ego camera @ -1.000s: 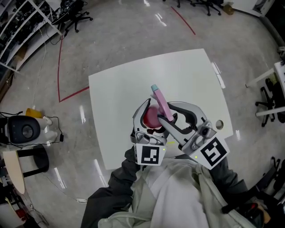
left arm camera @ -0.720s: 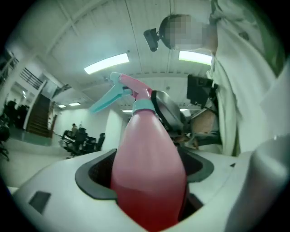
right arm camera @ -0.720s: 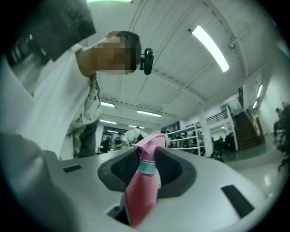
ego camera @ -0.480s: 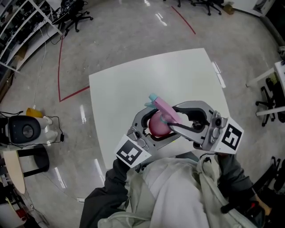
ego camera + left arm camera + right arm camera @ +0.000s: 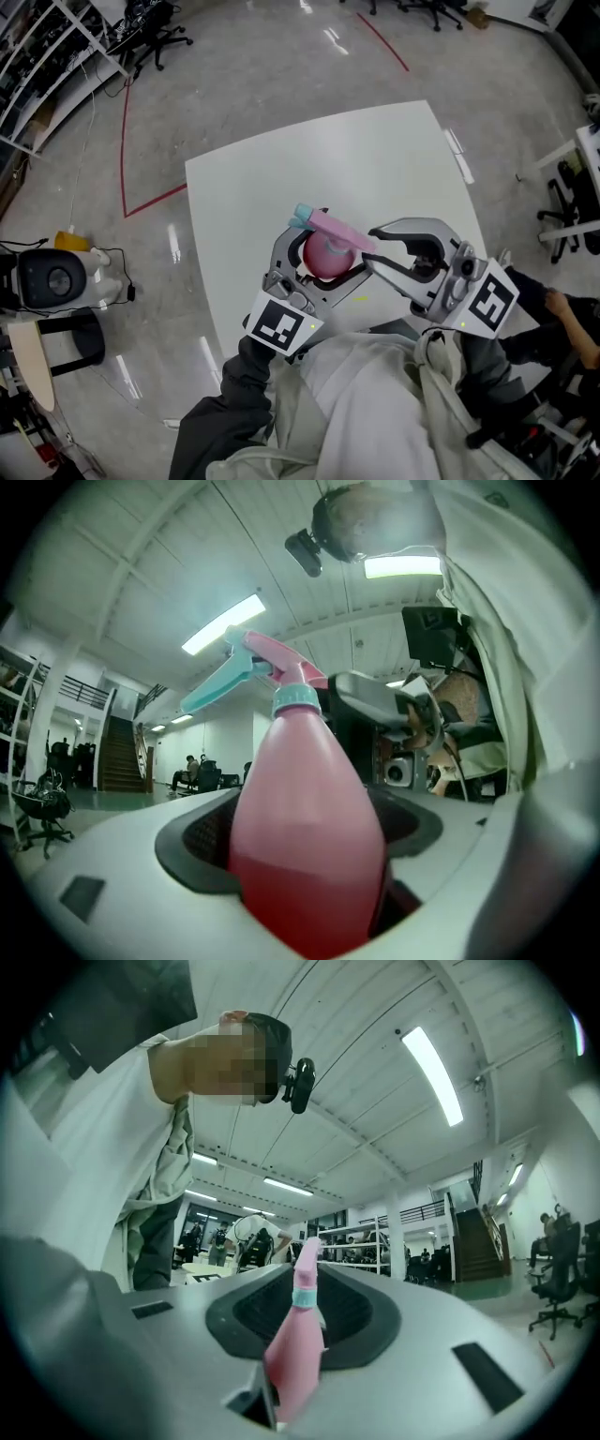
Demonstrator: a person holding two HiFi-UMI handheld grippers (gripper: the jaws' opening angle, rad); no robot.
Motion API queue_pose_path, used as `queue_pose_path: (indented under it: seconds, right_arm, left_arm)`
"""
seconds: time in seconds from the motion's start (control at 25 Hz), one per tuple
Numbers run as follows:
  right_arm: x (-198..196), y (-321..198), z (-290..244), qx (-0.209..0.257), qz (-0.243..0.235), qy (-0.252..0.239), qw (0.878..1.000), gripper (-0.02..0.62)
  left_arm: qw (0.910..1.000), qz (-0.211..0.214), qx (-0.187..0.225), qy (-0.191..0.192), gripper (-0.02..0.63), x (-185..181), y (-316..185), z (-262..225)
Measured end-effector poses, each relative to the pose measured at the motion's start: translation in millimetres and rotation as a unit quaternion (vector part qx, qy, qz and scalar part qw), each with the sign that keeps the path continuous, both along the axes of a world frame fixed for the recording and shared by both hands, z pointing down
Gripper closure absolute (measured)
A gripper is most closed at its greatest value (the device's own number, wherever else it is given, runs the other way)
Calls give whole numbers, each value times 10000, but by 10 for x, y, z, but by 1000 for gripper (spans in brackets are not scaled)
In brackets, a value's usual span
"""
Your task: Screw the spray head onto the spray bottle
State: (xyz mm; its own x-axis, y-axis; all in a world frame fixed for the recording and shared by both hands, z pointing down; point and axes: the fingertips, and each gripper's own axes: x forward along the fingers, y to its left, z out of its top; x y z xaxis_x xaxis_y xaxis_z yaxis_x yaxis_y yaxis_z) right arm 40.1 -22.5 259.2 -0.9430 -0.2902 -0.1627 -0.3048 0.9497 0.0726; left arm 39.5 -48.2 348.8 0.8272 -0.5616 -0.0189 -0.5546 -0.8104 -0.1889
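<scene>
**Item 1 — spray bottle** [image 5: 322,258]. Pink, rounded body, at the centre of the head view over the near part of the white table [image 5: 244,187]. In the left gripper view it fills the lower middle of the frame and narrows upward to a teal collar [image 5: 296,698].

**Item 2 — spray head** [image 5: 332,228]. Pink housing that sits on top of the bottle at the collar. Its teal nozzle [image 5: 301,215] points to the upper left in the head view. In the left gripper view a teal trigger [image 5: 214,688] slants down to the left.

**Item 3 — left gripper** [image 5: 319,251]. It enters from the lower left of the head view, with its marker cube [image 5: 281,326] nearest the person's dark sleeve [image 5: 234,403]. Its jaws are clamped on the body of the bottle, one on each side.

**Item 4 — right gripper** [image 5: 367,249]. It enters from the lower right, with its marker cube [image 5: 487,302] at its rear. Its jaws stand narrow and have just been closing. They meet on the rear of the spray head, just above the bottle. Its own view shows pink plastic with the teal band between them.

**Surroundings.** A grey polished floor with a red tape line [image 5: 127,122] lies at the left — office chairs [image 5: 155,28] stand at the upper left.
</scene>
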Motion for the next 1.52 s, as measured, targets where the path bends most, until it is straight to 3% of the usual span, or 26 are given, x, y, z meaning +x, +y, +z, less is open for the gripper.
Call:
queue_pose_path:
  seconds: [0.12, 0.28, 0.4, 0.44, 0.48, 0.52, 0.72, 0.88, 1.0, 1.08, 1.16, 1.24, 1.36, 1.44, 1.52]
  right_arm:
    - [31, -43, 75, 27, 60, 130, 9999, 583]
    - [-15, -241, 147, -3, 364, 253, 9990, 583]
    - [35, -318, 124, -288, 709, -97, 9970, 580]
    - [74, -313, 108, -404, 822, -245, 9955, 542]
    - [100, -296, 108, -482, 923, -295, 9941, 445]
    - [108, -277, 125, -520, 1036, -239, 9930, 407]
    - [68, -371, 203, -417, 1929, 114, 9803, 407]
    - [-61, -357, 215, -457, 1962, 73, 9795, 407]
    - [-109, -321, 276, -613, 1836, 251, 9808, 427]
    - [-113, -249, 278, -538, 1437, 301, 9877, 471]
    - [-117, -136, 247, -400, 794, 272, 9957, 472]
    - [-149, 57, 176, -322, -134, 127, 9993, 474]
    - [-203, 371, -12, -420, -1470, -220, 9880, 474]
    - [-243, 375, -91, -534, -1558, -297, 9859, 474]
    - [-249, 220, -101, -622, -1031, -356, 9921, 454]
  left_arm:
    - [9997, 237, -56, 53, 173, -3, 112, -28]
    - [9997, 229, -60, 61, 173, -42, 143, -35]
    - [9979, -619, 11, -169, 173, -142, -23, 49]
    - [9952, -950, 35, -248, 173, -154, -85, 76]
    - [9918, -1233, 63, -325, 173, -142, -145, 91]
    - [9884, -1464, 88, -395, 173, -113, -204, 94]
    - [9685, -2409, 190, -606, 173, -103, -436, 68]
    - [9594, -2727, 395, -596, 173, -106, -412, 142]
    - [9651, -2546, 356, -495, 173, -29, -332, 178]
    - [9747, -2134, 386, -533, 173, 40, -277, 103]
    - [9883, -1394, 410, -462, 173, 101, -159, 5]
    - [9987, -336, 241, -298, 173, 129, 89, -56]
    - [9946, 1022, -156, -59, 173, 128, 509, -149]
    - [9936, 1113, -206, 43, 173, 87, 540, -195]
    - [9978, 634, -177, 122, 173, 24, 378, -200]
